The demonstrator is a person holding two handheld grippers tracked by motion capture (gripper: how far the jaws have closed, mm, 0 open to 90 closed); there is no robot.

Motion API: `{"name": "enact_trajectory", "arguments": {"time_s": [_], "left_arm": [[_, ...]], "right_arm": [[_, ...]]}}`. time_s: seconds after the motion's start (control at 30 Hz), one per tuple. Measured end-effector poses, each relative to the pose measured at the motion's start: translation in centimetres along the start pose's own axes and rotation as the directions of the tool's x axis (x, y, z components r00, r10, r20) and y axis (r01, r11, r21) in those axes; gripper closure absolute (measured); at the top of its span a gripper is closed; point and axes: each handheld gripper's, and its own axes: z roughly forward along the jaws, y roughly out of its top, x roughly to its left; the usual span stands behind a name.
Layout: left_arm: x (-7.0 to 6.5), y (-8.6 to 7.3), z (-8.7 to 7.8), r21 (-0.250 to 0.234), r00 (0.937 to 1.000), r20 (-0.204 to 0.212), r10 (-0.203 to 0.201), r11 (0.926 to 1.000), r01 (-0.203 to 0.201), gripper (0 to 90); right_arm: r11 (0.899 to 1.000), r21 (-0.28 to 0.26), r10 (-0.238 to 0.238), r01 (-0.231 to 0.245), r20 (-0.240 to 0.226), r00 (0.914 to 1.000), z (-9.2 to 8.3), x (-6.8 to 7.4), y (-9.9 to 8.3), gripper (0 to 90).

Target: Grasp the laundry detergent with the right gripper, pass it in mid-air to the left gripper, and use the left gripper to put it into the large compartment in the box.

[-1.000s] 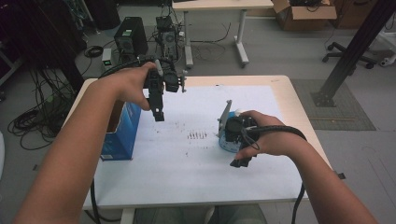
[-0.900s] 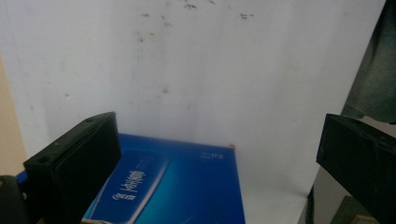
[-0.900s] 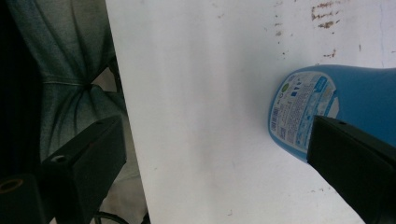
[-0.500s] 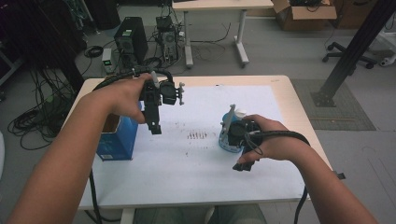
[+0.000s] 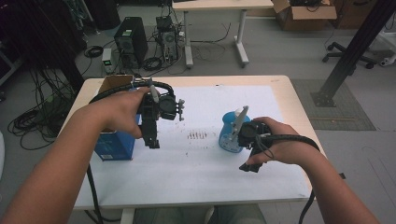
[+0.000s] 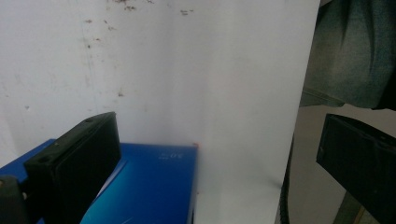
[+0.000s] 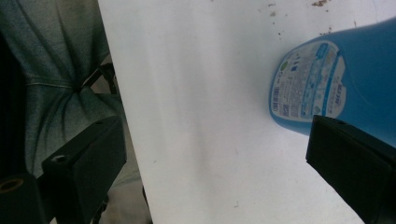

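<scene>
Left gripper [image 5: 152, 135]: held above the left part of the table [image 5: 196, 205], jaws pointing down toward the near edge and standing wide apart with nothing between them. Just beside it, by the left edge, stands a blue carton [image 5: 114, 142] with its top open; the left gripper view shows the carton's blue face [image 6: 140, 186] directly below the jaws, not touched.

Right gripper [image 5: 250, 161]: held near the right edge, jaws likewise wide apart and empty. A blue bottle [image 5: 231, 135] with a pale cap stands upright on the white sheet [image 5: 205, 177] just beyond this gripper, right of the table's middle; in the right gripper view its labelled flank [image 7: 322, 88] sits next to one jaw (contact cannot be confirmed from either view).

A patch of brown specks [image 5: 197, 135] marks the sheet between carton and bottle.

Assessment: neither item is gripped. The work appears to be at an early or between-steps stage; any grasp of bottle or carton remains to be made.
</scene>
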Motion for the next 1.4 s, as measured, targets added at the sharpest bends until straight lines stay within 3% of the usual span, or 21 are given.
{"name": "enact_trajectory", "arguments": {"time_s": [0.33,0.7,1.0,1.4], "left_arm": [[-0.8,0.1,0.8,0.003,0.9998,0.003,0.017,0.9998,-0.017,0.2],[-1.6,0.1,0.8,0.002,0.9994,0.001,0.033,0.9994,-0.033,0.2],[-2.0,-0.1,0.9,0.002,0.9997,0.003,0.025,0.9997,-0.025,0.2],[-2.2,-0.3,0.9,-0.001,0.9997,0.001,0.026,0.9997,-0.026,0.2]], "right_arm": [[0.998,-0.045,0.045,-0.044,0.017,0.9989,0.1,-0.7,-2.2,5.5],[0.986,-0.1,0.136,-0.133,0.026,0.9904,0.6,-2.2,-5.0,5.5],[0.966,-0.182,0.194,-0.186,0.031,0.9805,1.5,-3.7,-6.3,5.5],[0.928,-0.302,0.24,-0.216,0.046,0.9696,3.0,-5.0,-7.4,5.0]]}}
